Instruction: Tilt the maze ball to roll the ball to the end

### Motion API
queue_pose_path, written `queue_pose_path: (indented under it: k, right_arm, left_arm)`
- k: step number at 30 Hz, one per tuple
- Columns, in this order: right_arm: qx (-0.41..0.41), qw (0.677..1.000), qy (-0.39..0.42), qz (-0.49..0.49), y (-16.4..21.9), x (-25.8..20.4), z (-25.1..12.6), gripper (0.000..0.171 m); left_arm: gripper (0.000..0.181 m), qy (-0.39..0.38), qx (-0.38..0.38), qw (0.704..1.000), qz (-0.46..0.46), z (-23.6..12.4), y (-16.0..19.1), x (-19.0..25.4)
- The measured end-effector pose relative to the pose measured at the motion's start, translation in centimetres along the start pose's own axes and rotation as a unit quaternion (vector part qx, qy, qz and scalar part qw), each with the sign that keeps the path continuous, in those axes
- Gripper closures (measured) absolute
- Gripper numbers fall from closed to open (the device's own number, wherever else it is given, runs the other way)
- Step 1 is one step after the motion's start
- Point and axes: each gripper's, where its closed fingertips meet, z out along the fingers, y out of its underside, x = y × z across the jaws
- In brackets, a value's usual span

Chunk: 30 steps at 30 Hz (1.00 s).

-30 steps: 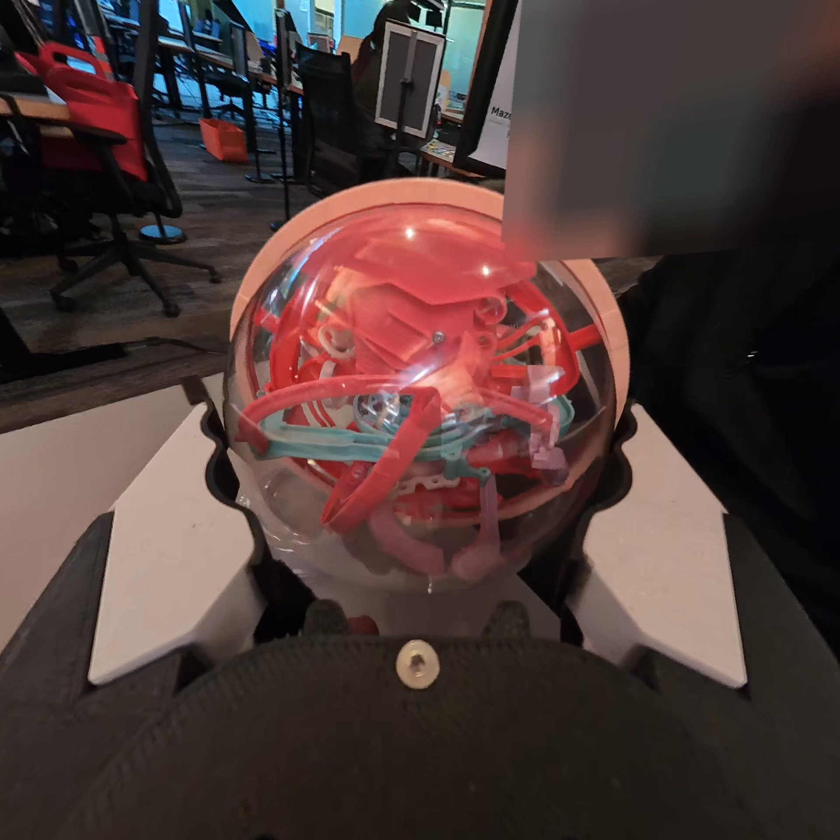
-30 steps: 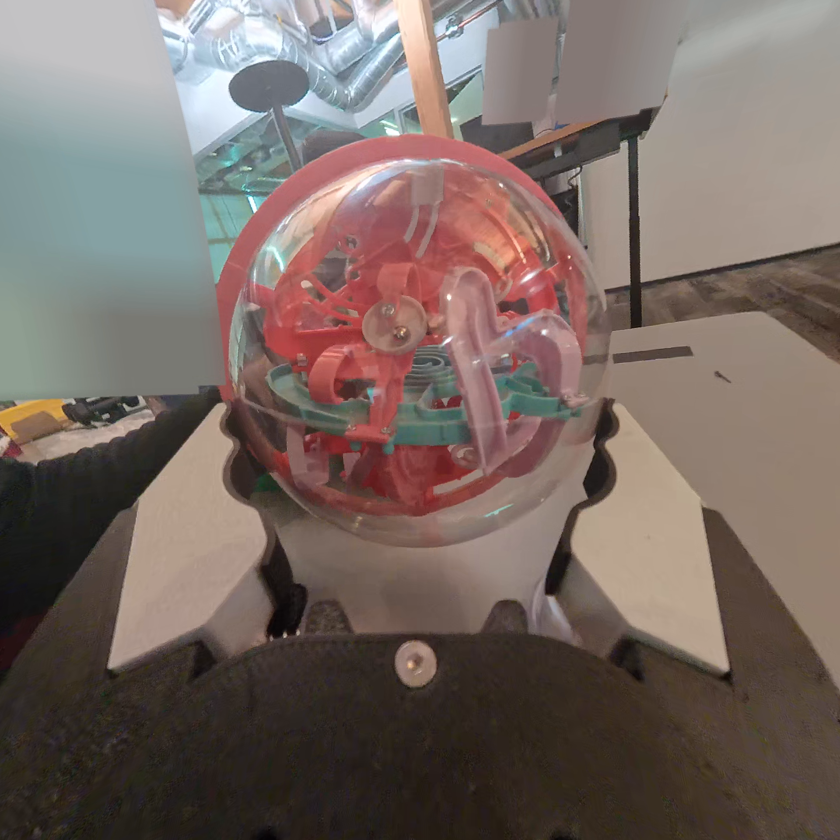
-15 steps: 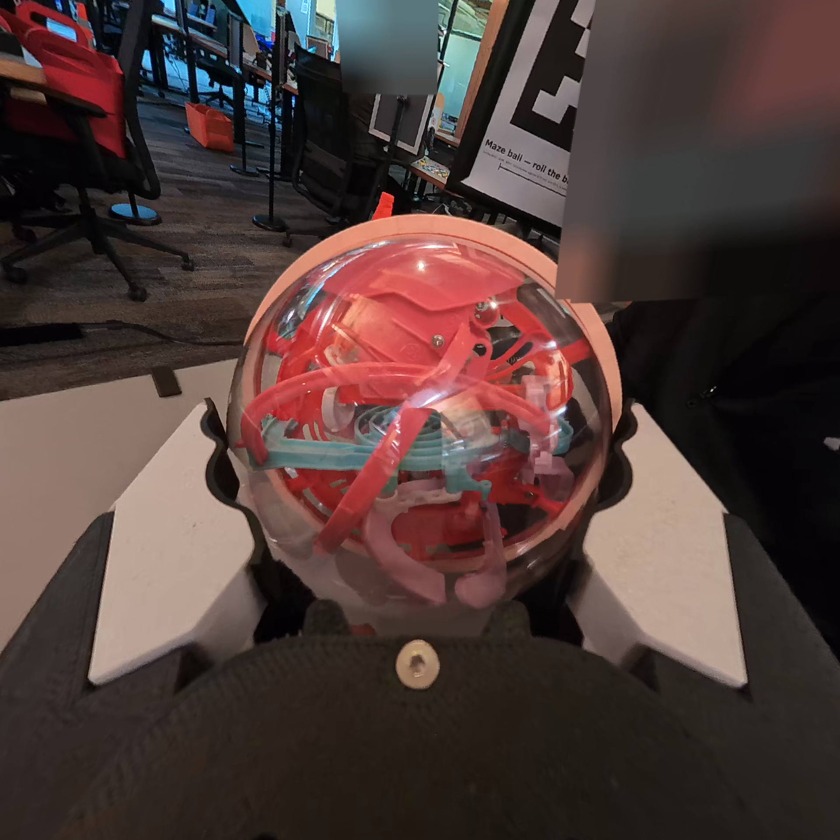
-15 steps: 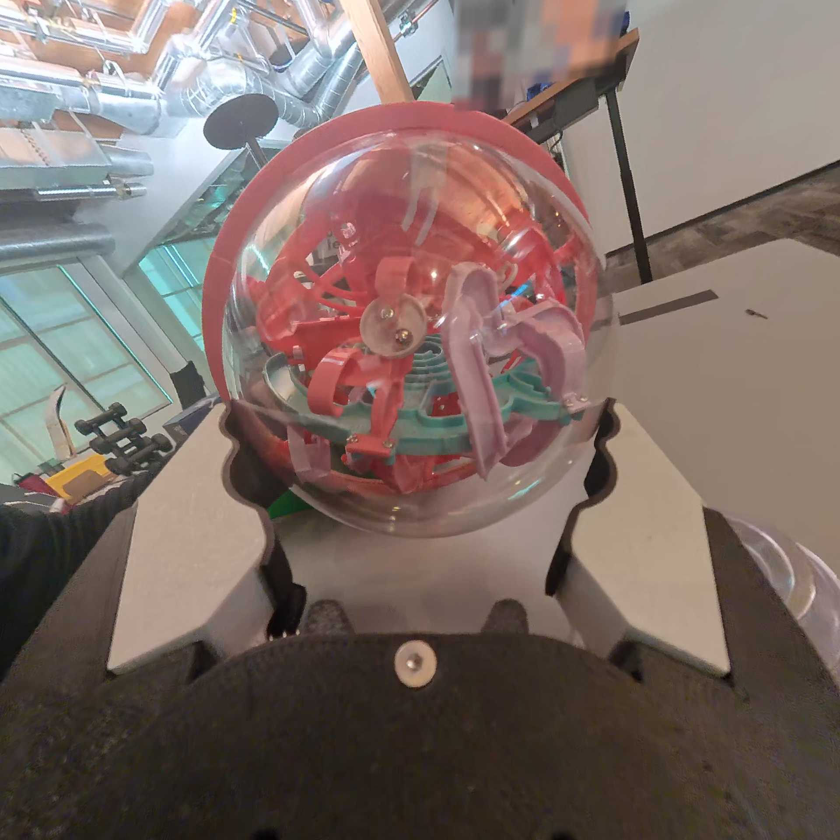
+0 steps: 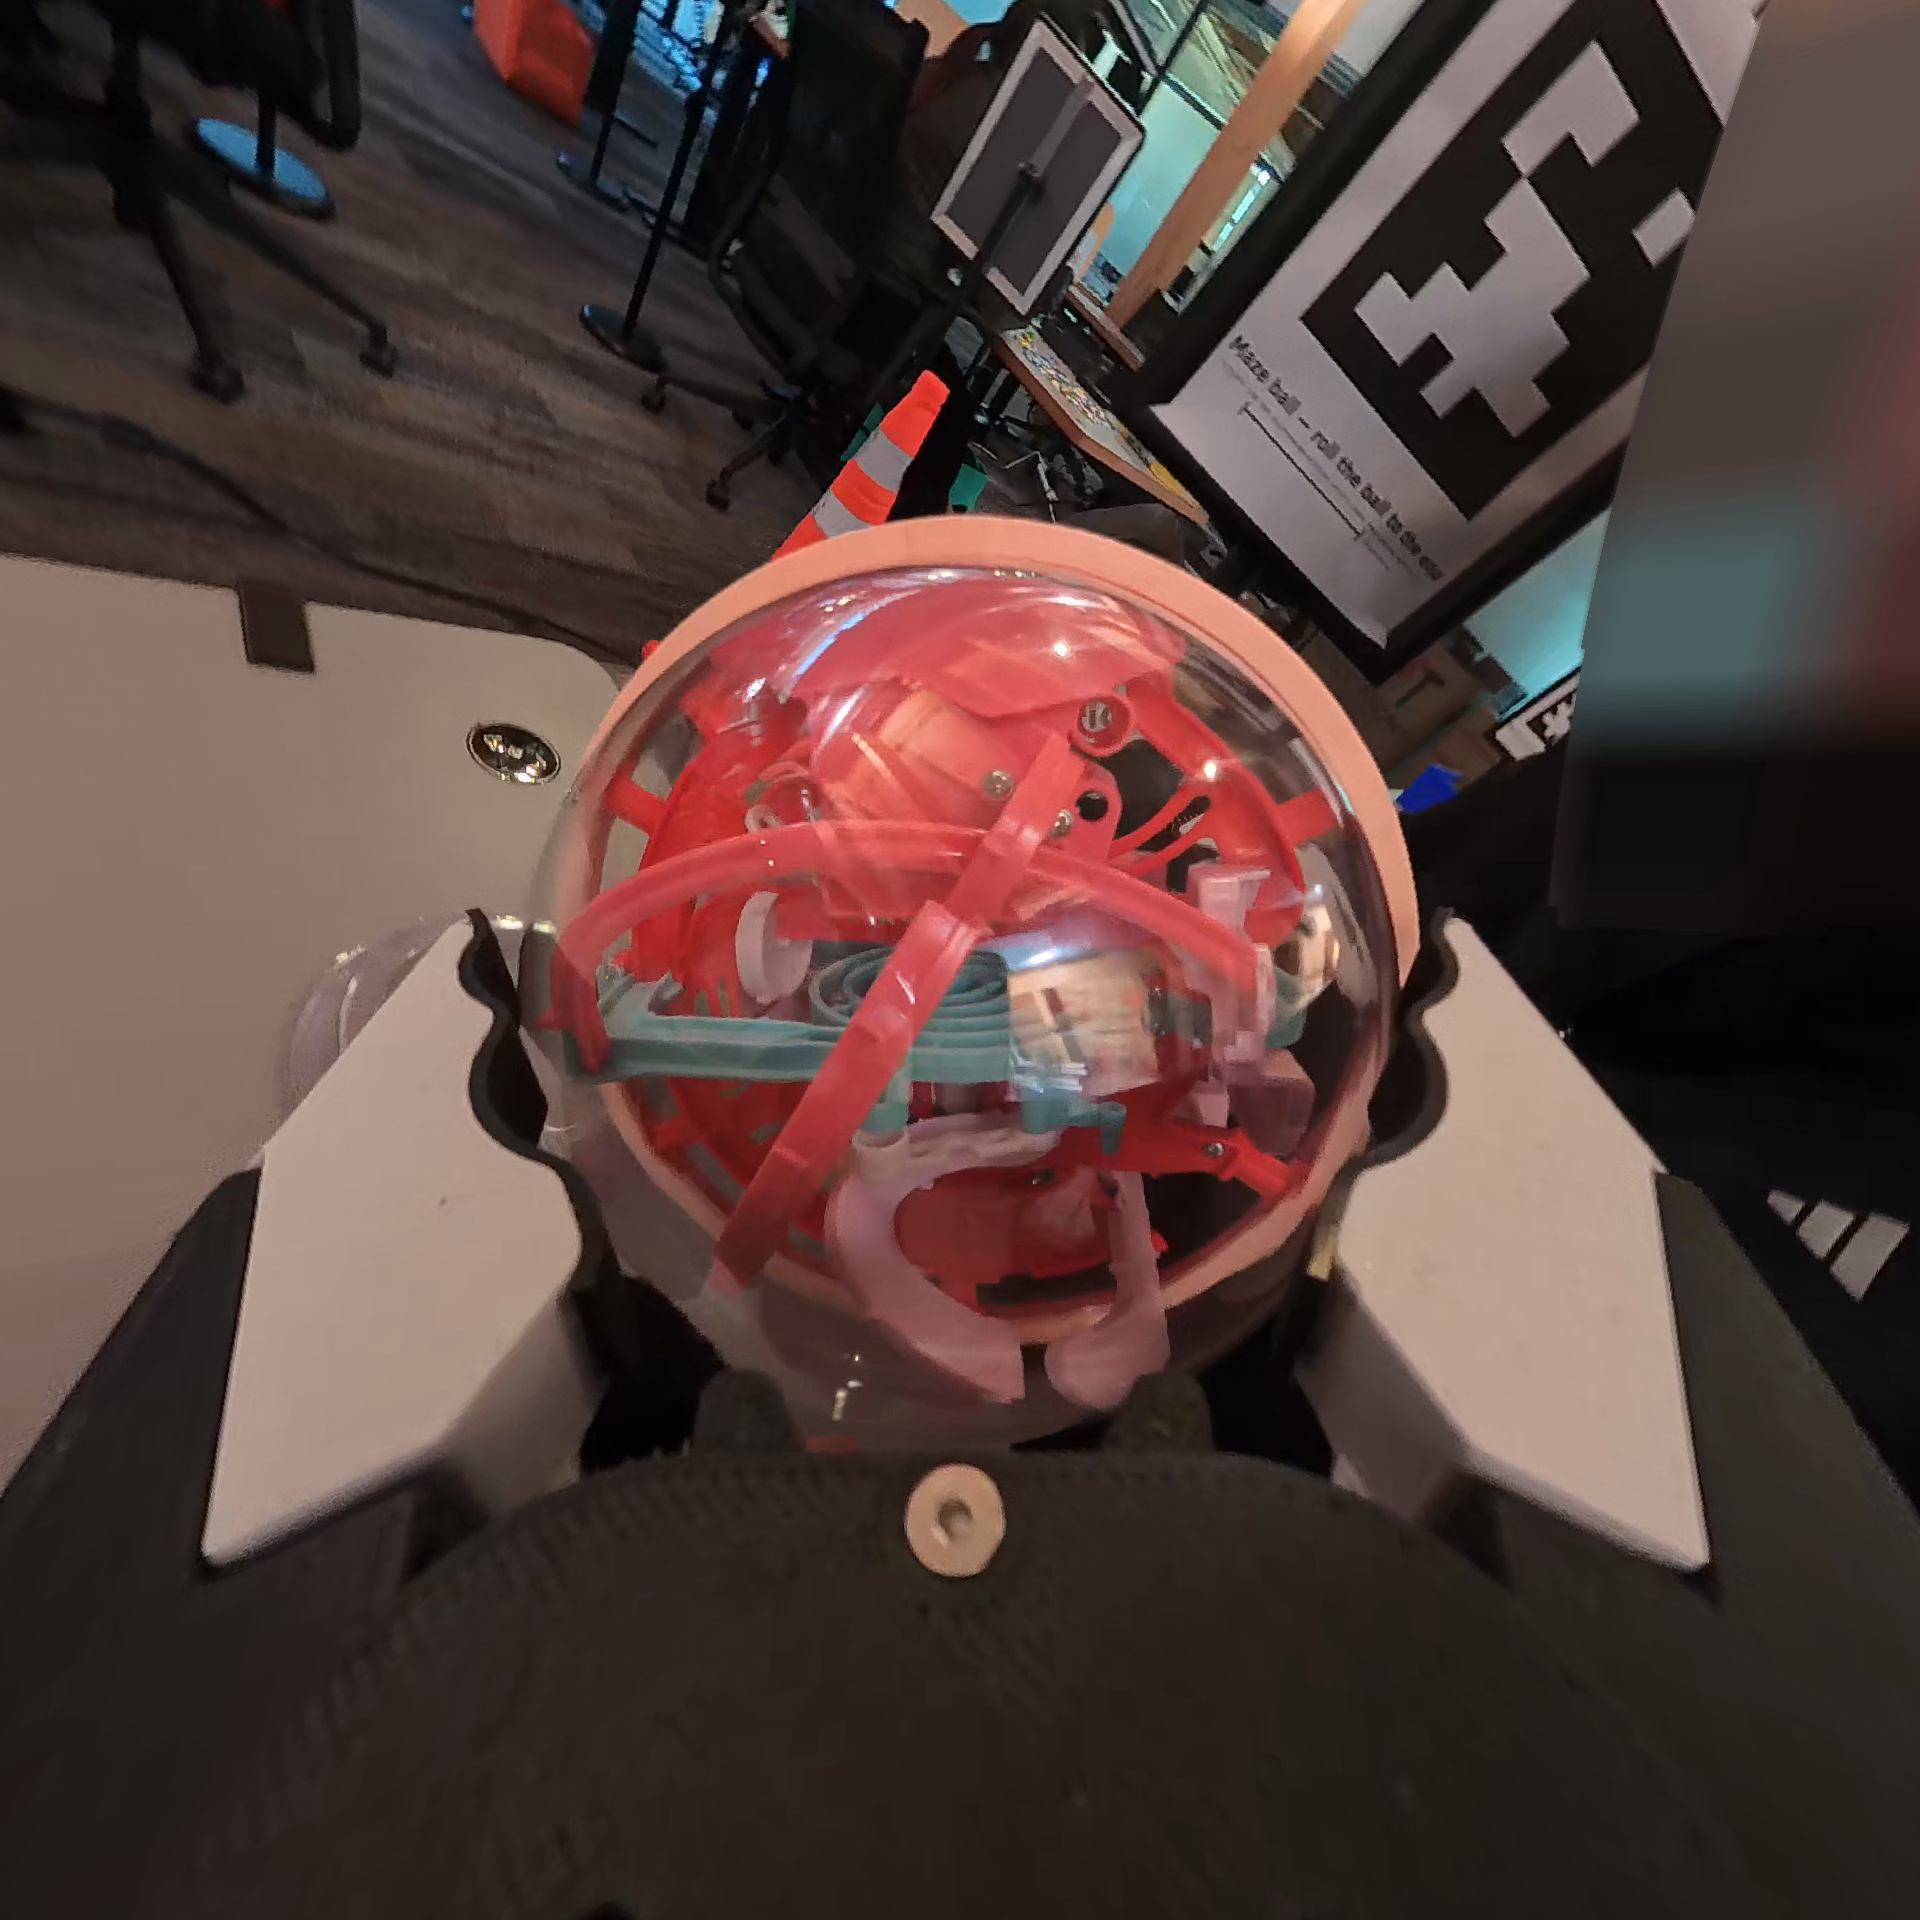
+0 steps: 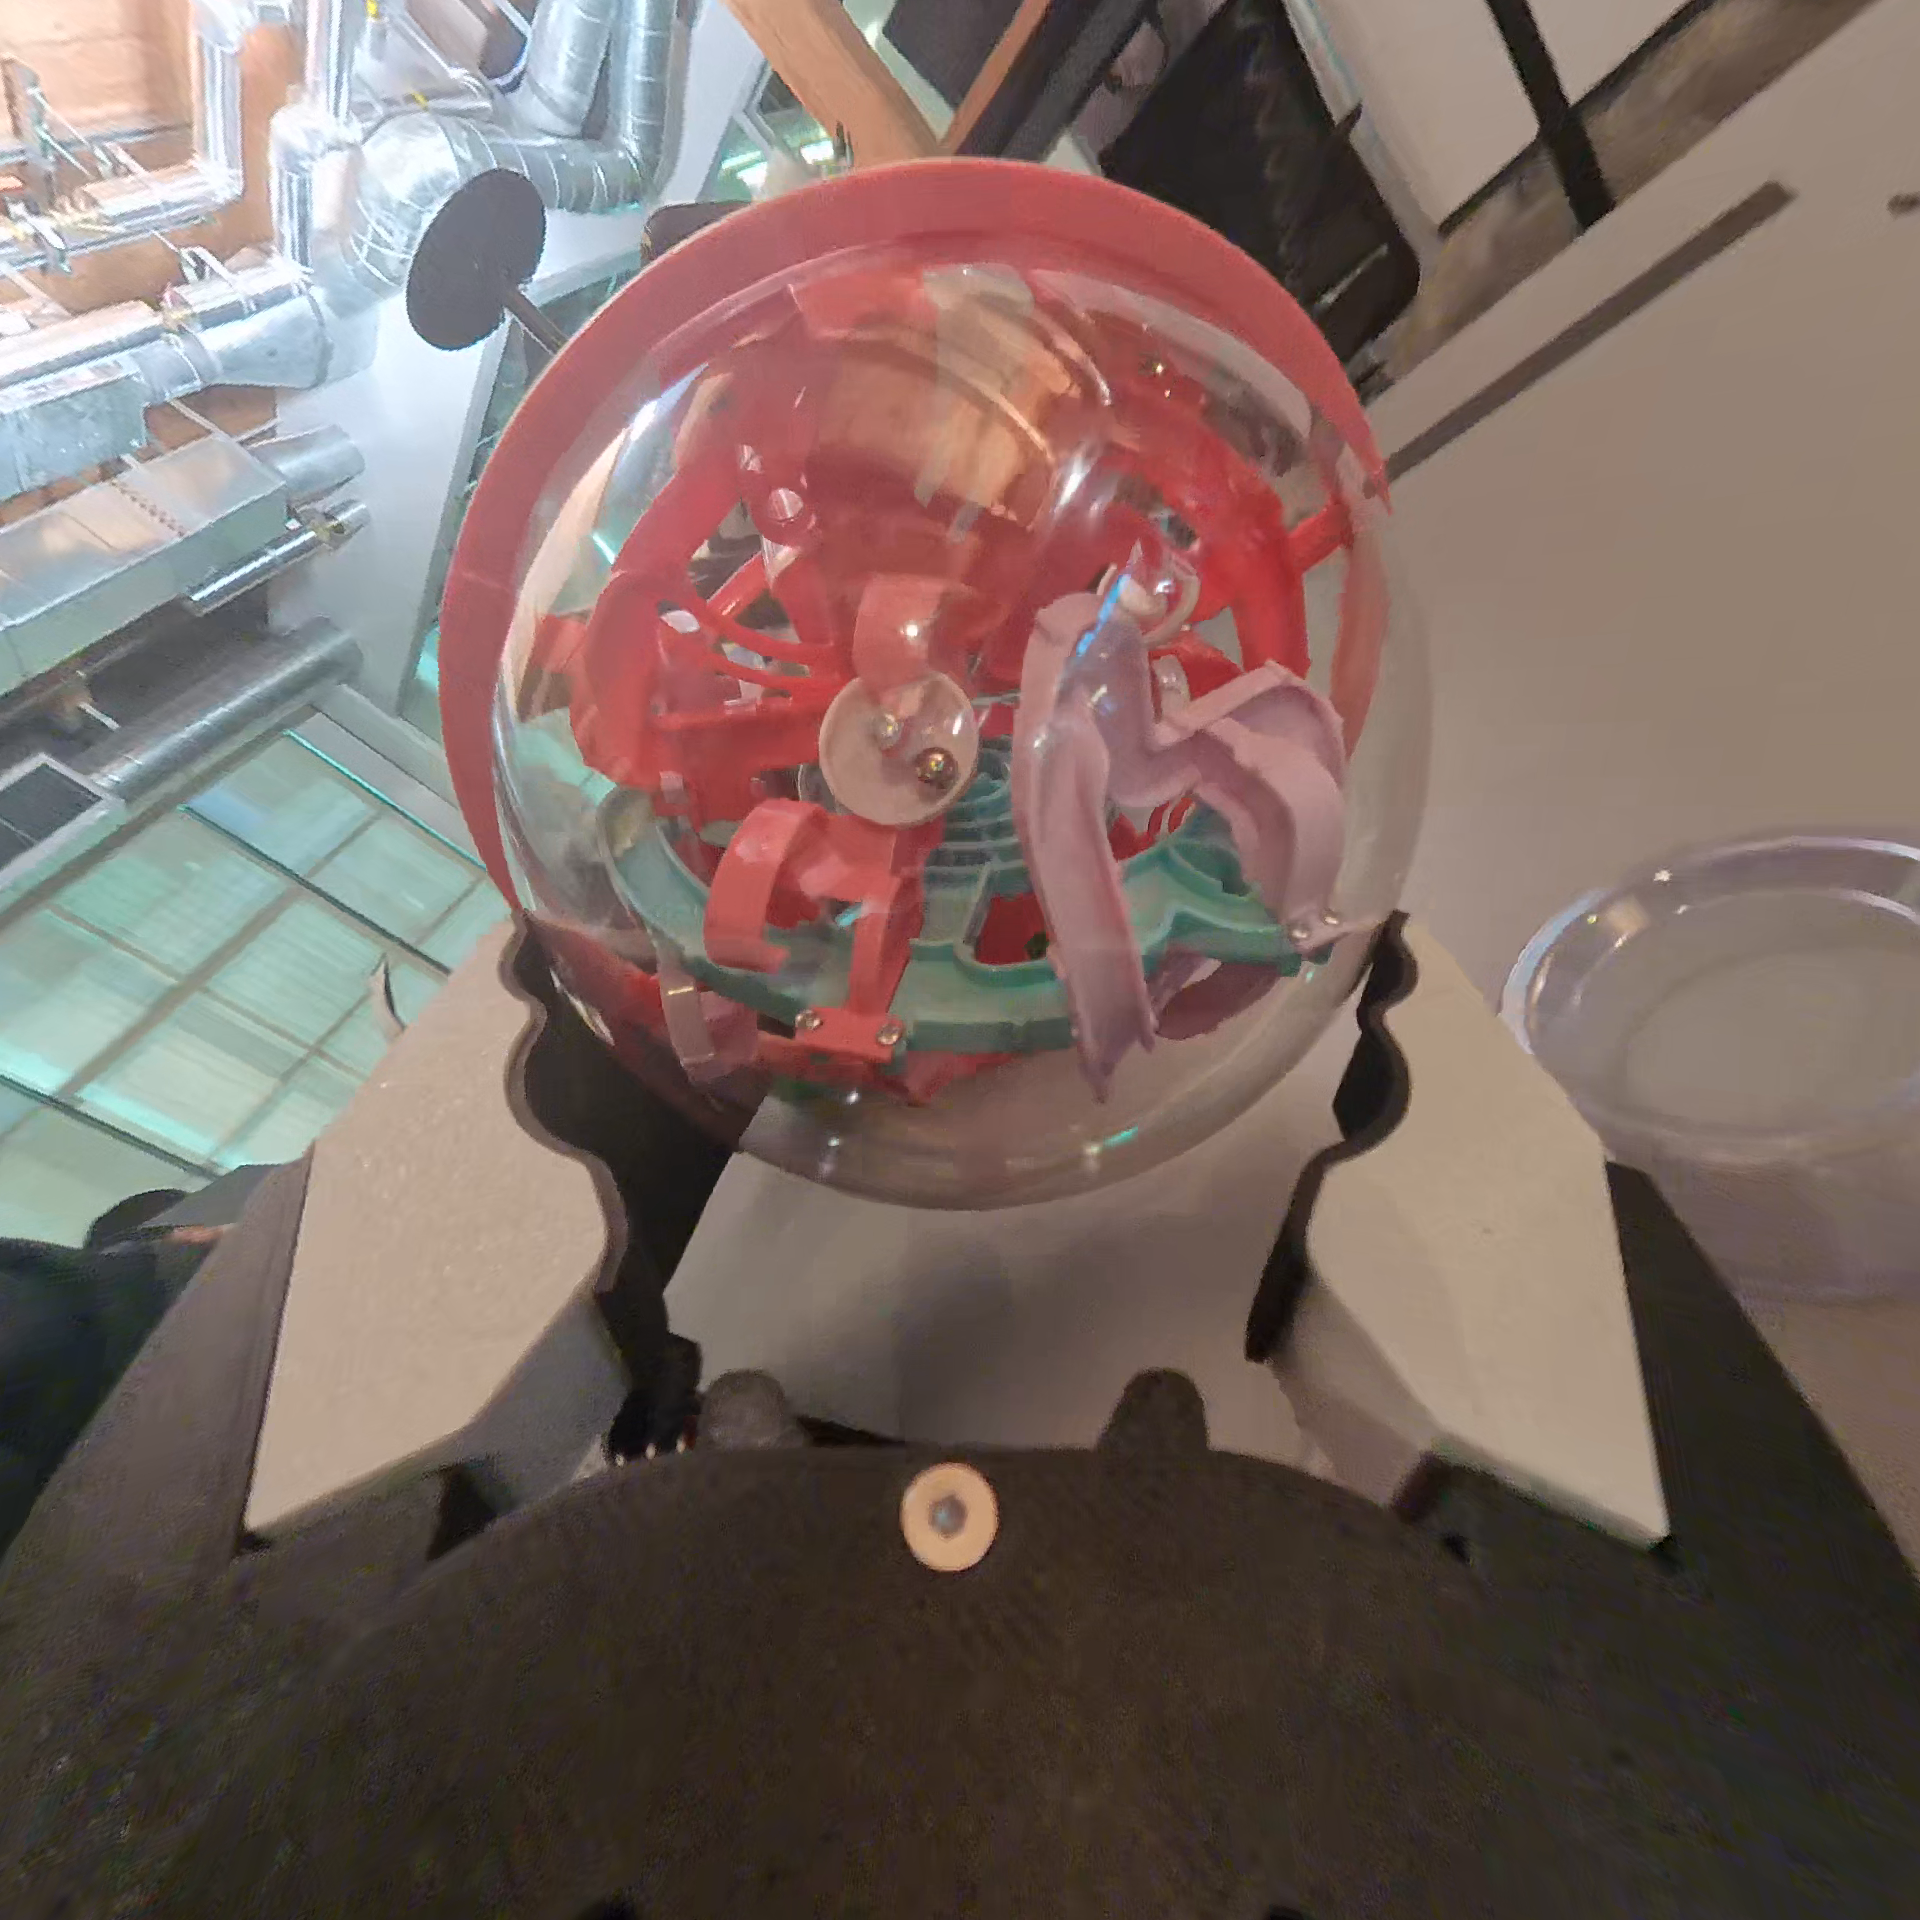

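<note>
Gripping from opposite sides, the left claw [image 5: 956, 1039] and the right claw [image 6: 956, 997] both have the maze ball [image 5: 971, 997] pinched between their wavy black pads, each spread about as wide as the clear globe it presses. The maze ball is held up off the white surface [image 5: 208, 810], tilted, with its pink ring [image 6: 904, 197] arching over the top in the right wrist view. Inside the shell run red, teal and lilac tracks; a small steel ball [image 6: 932, 767] sits on a pale disc near the middle, seen from the right side.

Just beside the right claw, a clear plastic bowl [image 6: 1725, 997] rests on the surface; from the left wrist view only a curved clear edge shows past the left finger. A round metal fitting [image 5: 512, 751] is set into the surface near the globe, and a strip of dark tape [image 5: 275, 634] lies at the surface edge.

Beyond the surface stand an orange traffic cone [image 5: 878, 462], office chairs [image 5: 239, 156], a framed panel on a stand [image 5: 1039, 171] and a large black-and-white patterned board [image 5: 1475, 270]. The right wrist view looks upward at silver ceiling ducts [image 6: 343, 177] and windows [image 6: 208, 935]. A dark sleeve [image 6: 73, 1320] shows at its left edge.
</note>
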Motion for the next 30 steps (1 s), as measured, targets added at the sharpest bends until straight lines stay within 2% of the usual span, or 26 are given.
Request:
queue_pose_path:
  k: [9,30]
  right_arm:
    - [-0.037,0.998,0.001,0.052,1.4,0.1,-0.6,0.024]
    - [-0.105,0.991,0.034,0.074,2.5,1.4,-3.0,0.023]
  left_arm:
    - [0.023,-0.004,0.009,0.999,-0.053,0.4,1.1,-0.2]
    - [0.023,0.013,0.051,0.99,-0.131,2.2,4.0,-0.6]
